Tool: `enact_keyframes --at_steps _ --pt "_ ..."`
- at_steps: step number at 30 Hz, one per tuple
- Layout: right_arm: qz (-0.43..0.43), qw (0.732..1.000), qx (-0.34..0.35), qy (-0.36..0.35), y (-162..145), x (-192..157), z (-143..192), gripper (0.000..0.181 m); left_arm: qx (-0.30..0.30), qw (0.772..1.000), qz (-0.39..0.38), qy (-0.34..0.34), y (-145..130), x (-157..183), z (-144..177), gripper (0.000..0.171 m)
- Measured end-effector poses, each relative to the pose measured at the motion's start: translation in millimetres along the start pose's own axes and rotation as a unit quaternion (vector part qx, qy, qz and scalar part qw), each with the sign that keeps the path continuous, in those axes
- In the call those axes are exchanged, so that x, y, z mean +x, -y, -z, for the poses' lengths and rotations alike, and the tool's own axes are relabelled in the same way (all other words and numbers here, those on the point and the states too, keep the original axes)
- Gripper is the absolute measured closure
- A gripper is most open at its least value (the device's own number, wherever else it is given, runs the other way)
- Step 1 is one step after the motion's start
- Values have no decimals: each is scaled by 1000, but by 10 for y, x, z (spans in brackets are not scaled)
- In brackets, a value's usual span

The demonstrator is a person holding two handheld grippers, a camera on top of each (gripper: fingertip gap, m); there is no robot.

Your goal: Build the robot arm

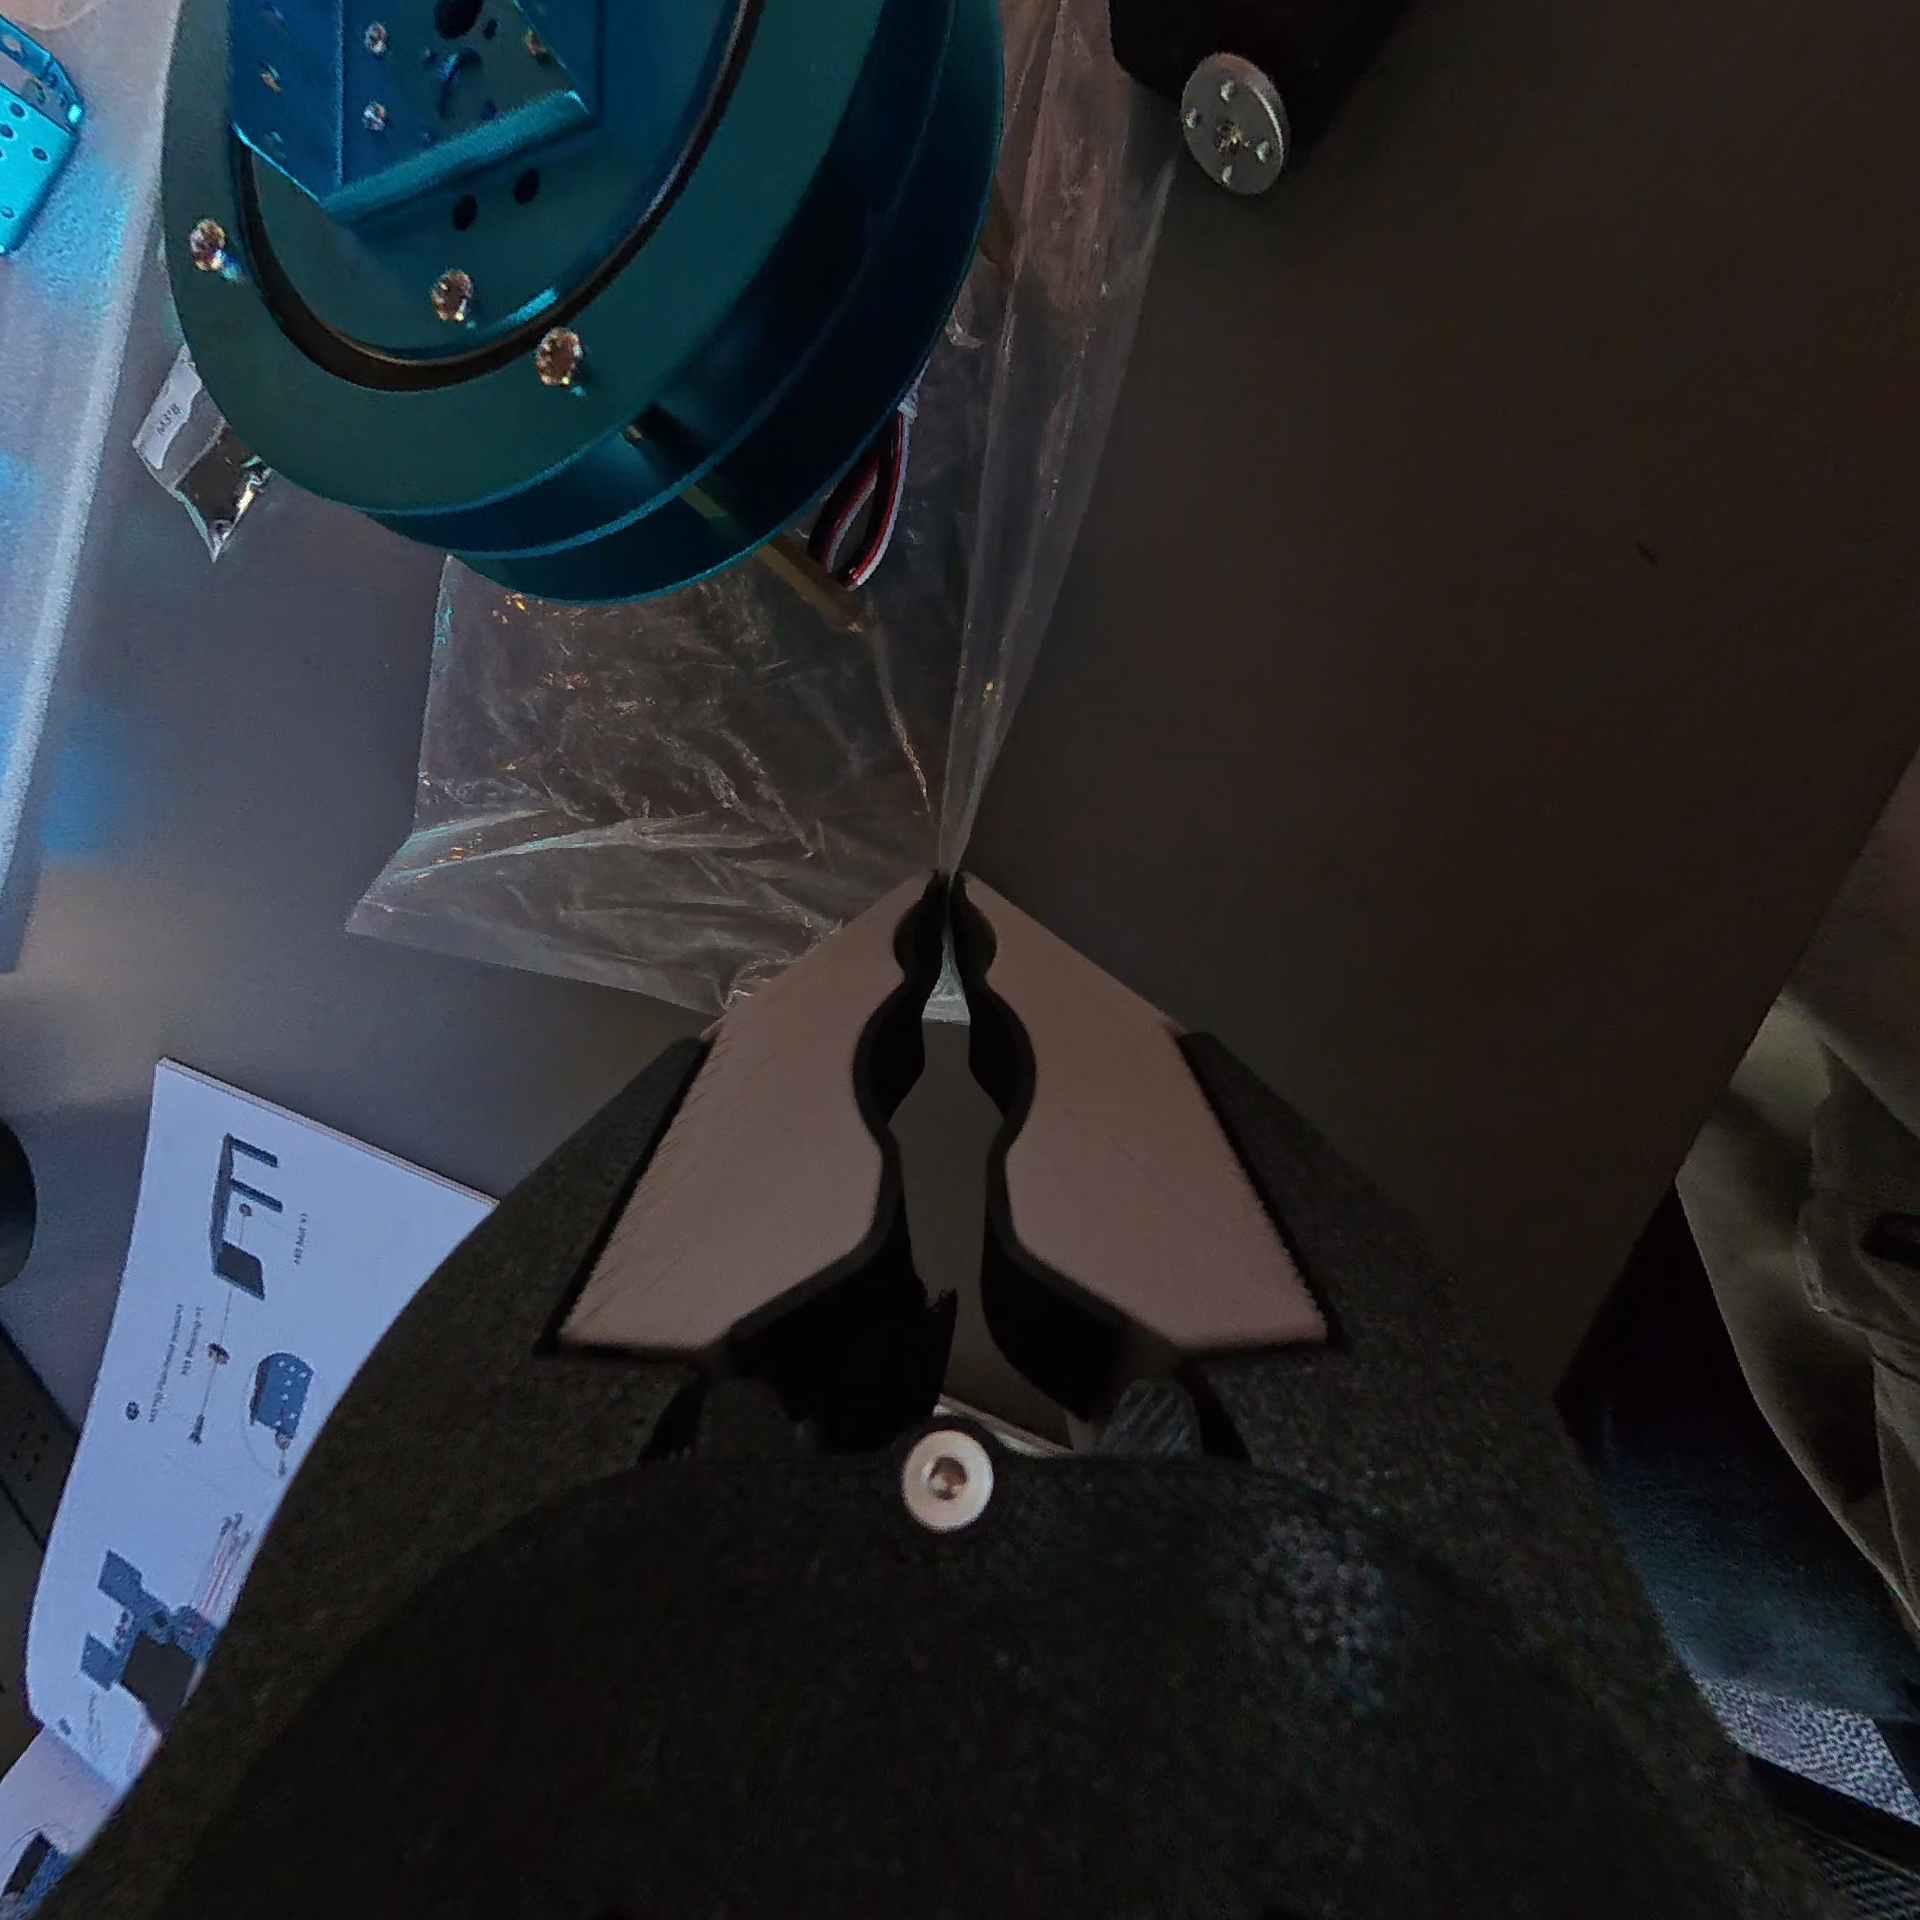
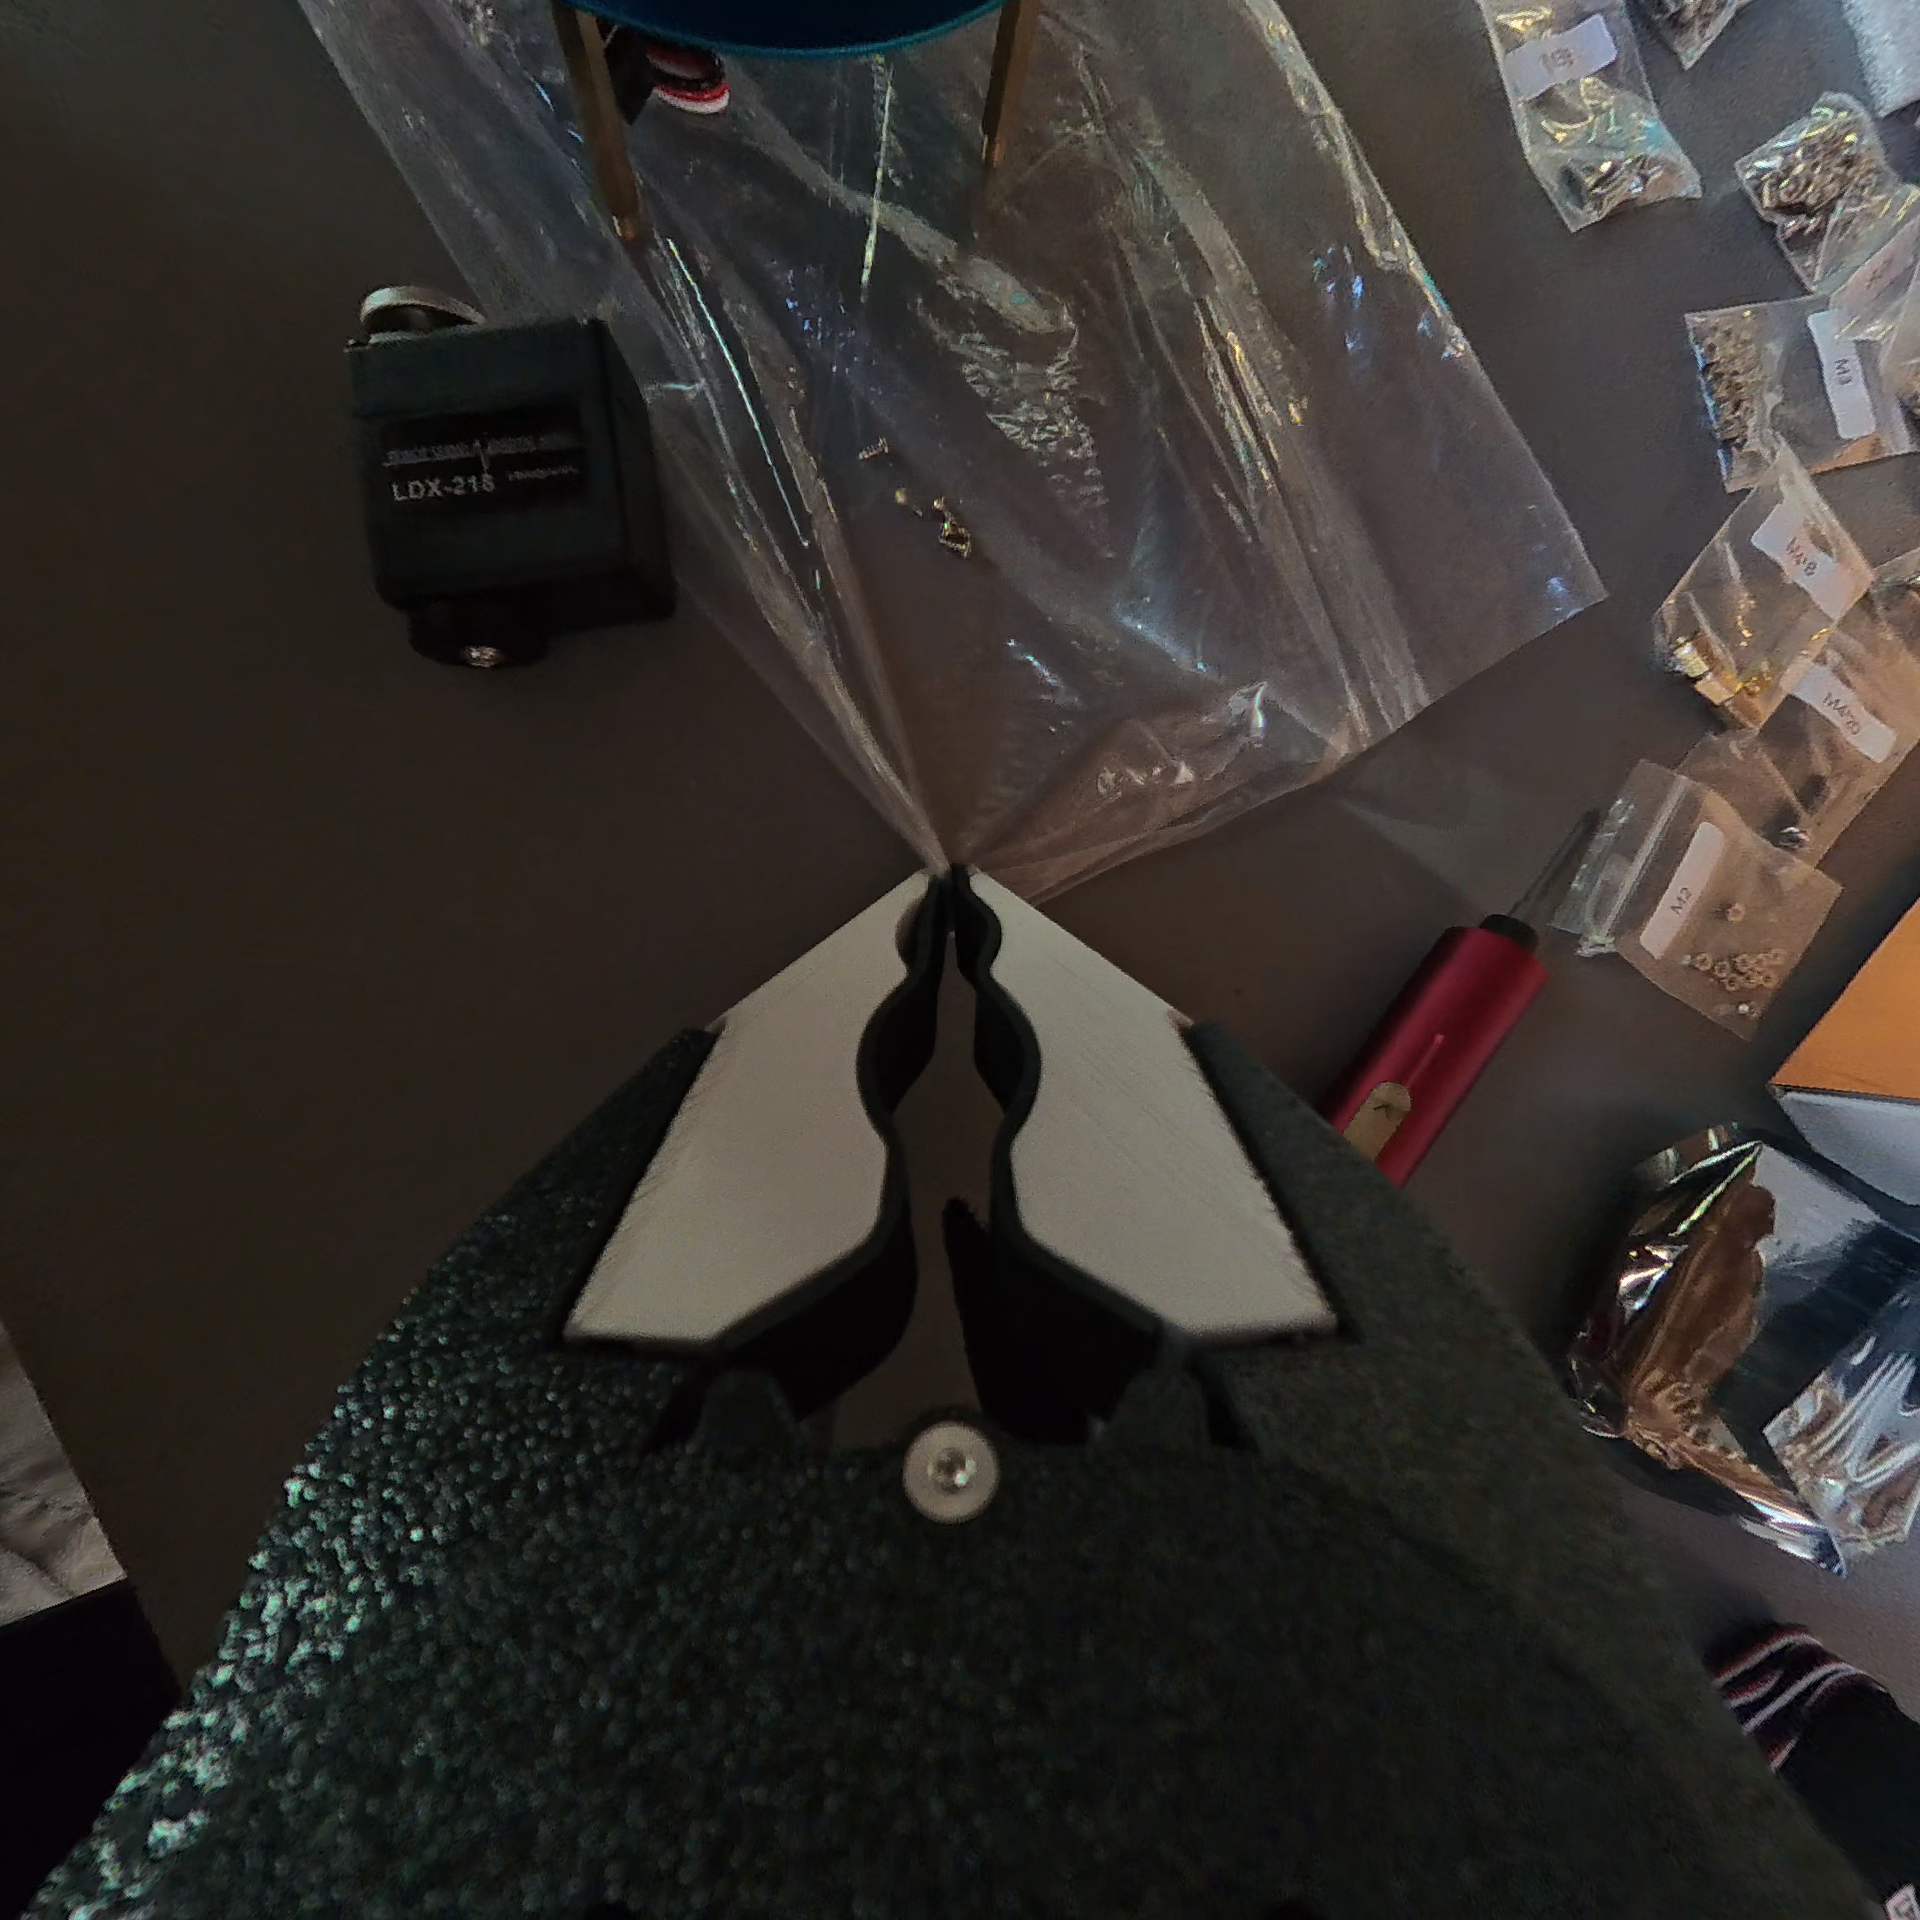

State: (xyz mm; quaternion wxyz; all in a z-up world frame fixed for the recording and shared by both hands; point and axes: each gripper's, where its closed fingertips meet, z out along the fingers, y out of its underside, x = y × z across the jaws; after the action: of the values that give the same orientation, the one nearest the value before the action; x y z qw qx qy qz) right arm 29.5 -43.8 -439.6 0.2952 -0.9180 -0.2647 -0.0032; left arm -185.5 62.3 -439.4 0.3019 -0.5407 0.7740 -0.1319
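A large clear plastic bag (image 1: 665, 748) lies crumpled on the dark table, partly under a round teal metal assembly (image 1: 561, 312) with screws and red-white-black wires. My left gripper (image 1: 945, 881) is shut on one corner of the bag, pulled taut. My right gripper (image 2: 948, 875) is shut on another corner of the same bag (image 2: 1091, 468). A few tiny screws (image 2: 940, 520) lie inside the bag. The teal assembly's lower rim (image 2: 790, 26) and brass standoffs (image 2: 608, 135) show at the top of the right wrist view.
A black servo motor (image 2: 499, 468) stands left of the bag; its round horn (image 1: 1234, 123) shows at top. Several small labelled bags of hardware (image 2: 1766, 520), a red screwdriver (image 2: 1444, 1029) and foil bags (image 2: 1704, 1340) lie right. An instruction sheet (image 1: 239, 1351) lies left. My hands' fingertips stand some 25 cm from each other. The right tips stand about 9 cm off the black servo motor (image 2: 499, 468).
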Motion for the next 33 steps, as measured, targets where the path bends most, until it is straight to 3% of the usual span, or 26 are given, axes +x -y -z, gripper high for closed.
enact_keyframes --at_steps 1,3,5,9,12,16,21,25,33 --pt "-2 1000 -1 0 2 1 1 181 0 1000 9 -2 0 4 -2 171" --pt "-6 1000 -1 1 8 4 28 167 8 999 37 -18 11 24 23 167" --pt "-25 999 17 12 72 9 101 148 28 996 76 -44 45 40 83 138" --pt "-61 993 95 35 391 66 265 140 98 982 145 -76 262 -39 221 132" --pt "-90 991 93 44 466 156 104 115 111 976 177 -60 383 -213 167 133" --pt "-74 994 58 51 364 161 -196 92 74 980 179 -54 319 -306 -54 105" --pt "-66 994 38 73 299 189 -268 88 19 983 166 -70 97 -308 -196 96" --pt "-48 996 29 71 283 217 -279 89 10 984 166 -62 45 -383 -214 80" --pt "-48 996 39 71 277 224 -273 88 2 985 164 -58 15 -482 -244 65"
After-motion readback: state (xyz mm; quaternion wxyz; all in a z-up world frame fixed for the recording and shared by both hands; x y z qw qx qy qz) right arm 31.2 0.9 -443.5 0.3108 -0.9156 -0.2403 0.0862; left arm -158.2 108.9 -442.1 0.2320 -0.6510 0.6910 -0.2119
